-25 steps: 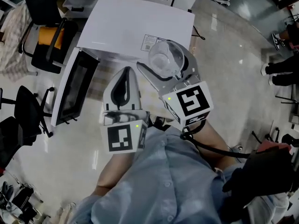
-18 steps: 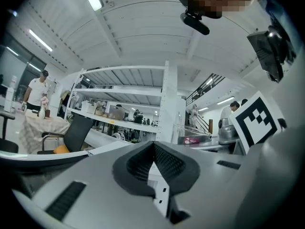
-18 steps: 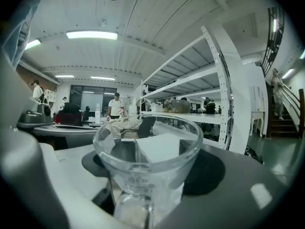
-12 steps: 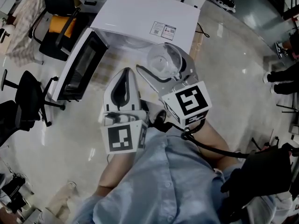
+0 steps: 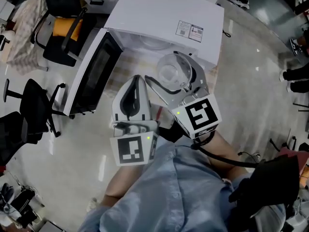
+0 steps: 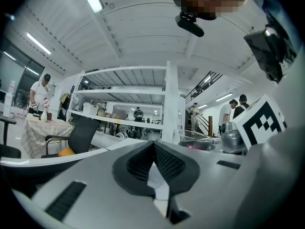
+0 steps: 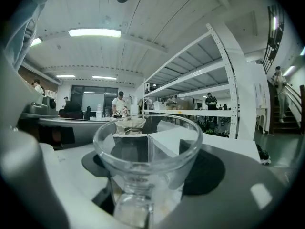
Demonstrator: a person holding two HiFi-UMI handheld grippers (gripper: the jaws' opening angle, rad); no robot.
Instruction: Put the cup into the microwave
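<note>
A clear glass cup (image 5: 173,72) sits between the jaws of my right gripper (image 5: 171,69), which is shut on it just in front of the white microwave (image 5: 159,18). The microwave's door (image 5: 94,74) stands swung open to the left, and the cavity mouth is mostly hidden behind the cup and gripper. In the right gripper view the cup (image 7: 147,151) fills the middle, held upright by its lower part. My left gripper (image 5: 136,79) hangs beside the right one, nearer the door. In the left gripper view its black pads (image 6: 164,162) meet with nothing between them.
Black office chairs (image 5: 29,115) stand on the shiny floor to the left, one with an orange cushion (image 5: 63,25). A cloth-draped table (image 5: 24,33) is at the far left. A person's shoes (image 5: 295,76) show at the right edge. White shelving (image 7: 209,94) lies beyond.
Both grippers have moved toward the microwave, which now sits nearer and larger in the head view. The cup stays gripped in the right gripper; the left jaws stay closed.
</note>
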